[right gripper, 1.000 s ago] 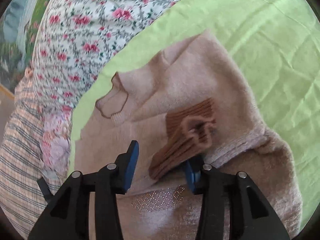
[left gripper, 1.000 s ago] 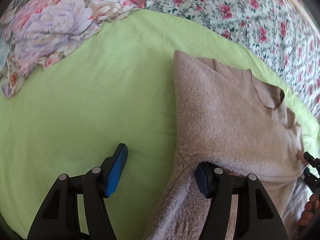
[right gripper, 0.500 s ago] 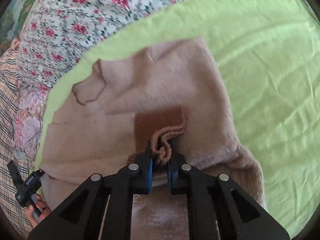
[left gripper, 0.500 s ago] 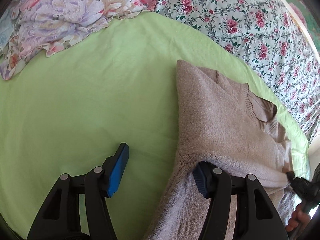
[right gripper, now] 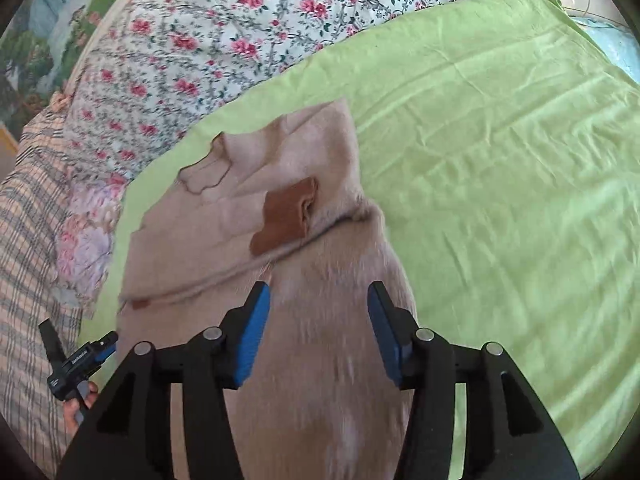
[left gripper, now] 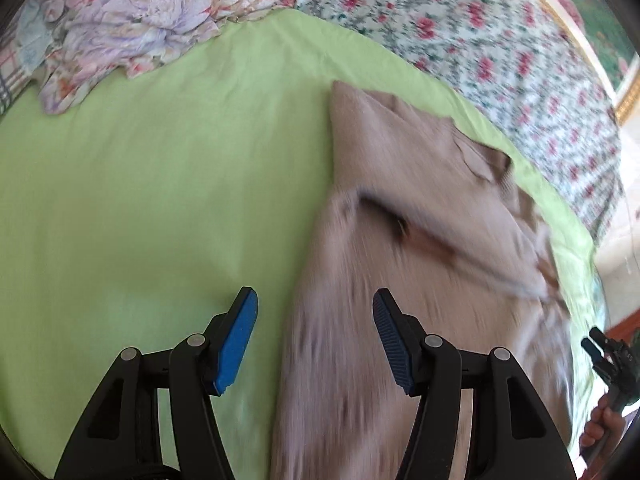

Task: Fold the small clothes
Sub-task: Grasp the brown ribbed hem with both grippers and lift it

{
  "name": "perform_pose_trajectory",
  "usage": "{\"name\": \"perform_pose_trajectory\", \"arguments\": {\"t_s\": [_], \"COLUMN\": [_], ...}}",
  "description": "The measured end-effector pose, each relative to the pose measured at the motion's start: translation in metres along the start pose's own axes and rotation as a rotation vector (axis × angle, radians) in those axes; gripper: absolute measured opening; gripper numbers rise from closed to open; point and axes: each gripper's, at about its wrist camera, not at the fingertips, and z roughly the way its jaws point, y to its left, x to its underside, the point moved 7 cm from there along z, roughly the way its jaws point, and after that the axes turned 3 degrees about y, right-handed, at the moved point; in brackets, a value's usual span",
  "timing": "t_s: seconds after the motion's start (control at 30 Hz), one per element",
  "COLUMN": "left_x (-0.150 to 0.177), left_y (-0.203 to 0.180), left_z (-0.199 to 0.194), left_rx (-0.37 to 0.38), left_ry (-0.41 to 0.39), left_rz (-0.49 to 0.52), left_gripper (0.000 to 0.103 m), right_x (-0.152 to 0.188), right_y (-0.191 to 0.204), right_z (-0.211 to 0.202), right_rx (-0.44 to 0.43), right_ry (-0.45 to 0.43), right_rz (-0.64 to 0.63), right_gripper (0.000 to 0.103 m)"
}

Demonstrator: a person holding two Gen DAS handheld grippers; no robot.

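Bed: green sheet (right gripper: 500, 160), floral cover (right gripper: 224, 36) at far side.
Sweater (right gripper: 320, 360): beige, on sheet.
Left gripper (left gripper: 316, 340): fingers wide, empty.
Right gripper (right gripper: 320, 332): fingers opening, empty.

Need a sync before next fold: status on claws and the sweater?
Left claw open, empty. Right claw opening, nothing between the pads. Beige sweater on green sheet, brown cuff folded onto its body. Nothing in the way.

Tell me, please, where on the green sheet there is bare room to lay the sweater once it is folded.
The green sheet lies bare from the beige sweater across to the lilac floral pillow; in the right wrist view it also runs bare on the sweater's far side. Along the rose-print bedding only a narrow strip shows.
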Motion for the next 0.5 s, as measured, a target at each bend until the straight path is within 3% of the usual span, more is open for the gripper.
{"name": "perform_pose_trajectory", "arguments": {"t_s": [0.17, 0.33, 0.5], "left_x": [0.063, 0.126, 0.168], "left_y": [-0.01, -0.011, -0.008], "left_z": [-0.034, -0.055, -0.077], "left_rx": [0.031, 0.136, 0.137], "left_ry": [0.056, 0.16, 0.169], "left_rz": [0.099, 0.137, 0.179], "left_gripper": [0.067, 0.072, 0.076], "right_x": [0.049, 0.095, 0.133], "right_y": [-0.006, -0.029, -0.04], "right_z": [-0.031, -0.056, -0.066], "right_rx": [-0.053, -0.113, -0.192], "right_ry": [0.011, 0.029, 0.065], "right_rz": [-0.013, 0.024, 0.079], "right_gripper": [0.059, 0.059, 0.059]}}
